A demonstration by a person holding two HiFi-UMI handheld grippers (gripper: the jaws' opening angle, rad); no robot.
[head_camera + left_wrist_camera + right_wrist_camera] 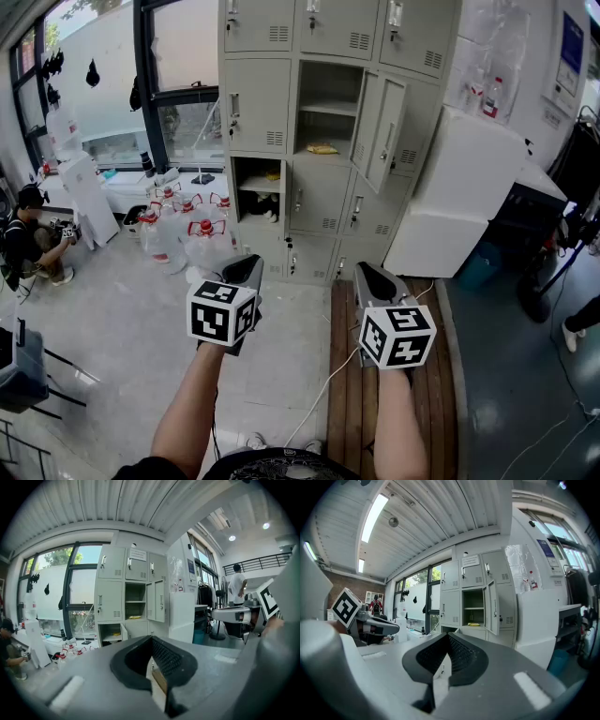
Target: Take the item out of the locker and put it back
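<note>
A bank of grey lockers (319, 131) stands ahead, well out of reach. One middle compartment (328, 103) is open, with its door (384, 127) swung to the right. On its floor lies a small yellow item (323, 148), also visible as the yellow item (134, 617) in the left gripper view and the yellow item (473, 624) in the right gripper view. My left gripper (246, 272) and right gripper (370, 277) are held side by side at waist height, pointing at the lockers. Both are shut and hold nothing; the left gripper (151, 639) and right gripper (449, 635) show their black pads meeting.
A lower locker (258, 192) also stands open with things inside. Several red-capped water jugs (187, 234) sit on the floor at left. A white cabinet (459, 197) flanks the lockers at right. I stand by a wooden platform (352, 394). A person (28, 244) crouches far left.
</note>
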